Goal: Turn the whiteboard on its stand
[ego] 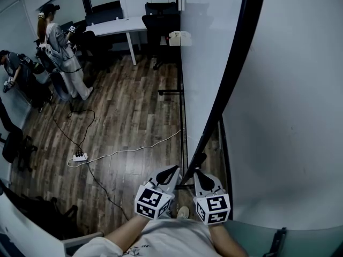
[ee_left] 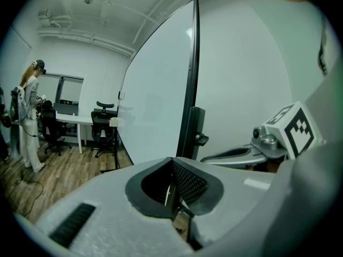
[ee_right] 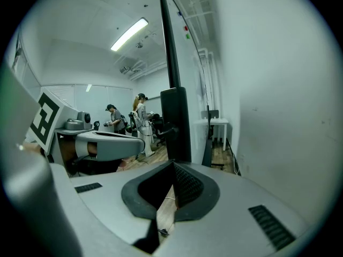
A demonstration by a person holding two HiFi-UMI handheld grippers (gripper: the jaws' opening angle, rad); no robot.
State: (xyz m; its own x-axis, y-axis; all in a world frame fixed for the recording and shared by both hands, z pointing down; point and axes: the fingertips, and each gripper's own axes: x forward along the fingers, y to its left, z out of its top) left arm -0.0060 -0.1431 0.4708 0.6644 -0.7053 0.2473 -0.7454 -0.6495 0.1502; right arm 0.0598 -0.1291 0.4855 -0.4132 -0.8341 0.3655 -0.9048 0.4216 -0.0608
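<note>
The whiteboard (ego: 206, 63) stands nearly edge-on before me, its black frame edge (ego: 230, 74) running from the top right down to a black clamp with a knob (ego: 201, 158) on the stand. My left gripper (ego: 174, 170) and right gripper (ego: 198, 172) hover side by side just short of that clamp, both shut with nothing between the jaws. In the left gripper view the left gripper (ee_left: 172, 162) points at the clamp (ee_left: 193, 130), with the board's white face (ee_left: 155, 90) to its left. In the right gripper view the right gripper (ee_right: 172, 166) faces the same black clamp (ee_right: 176, 125).
A white surface (ego: 289, 116) fills the right side close by. The stand's black foot rails (ego: 182, 116) lie on the wooden floor. A power strip (ego: 80, 157) and cables trail at the left. Two people (ego: 61, 47), a desk (ego: 115, 25) and office chairs stand at the back.
</note>
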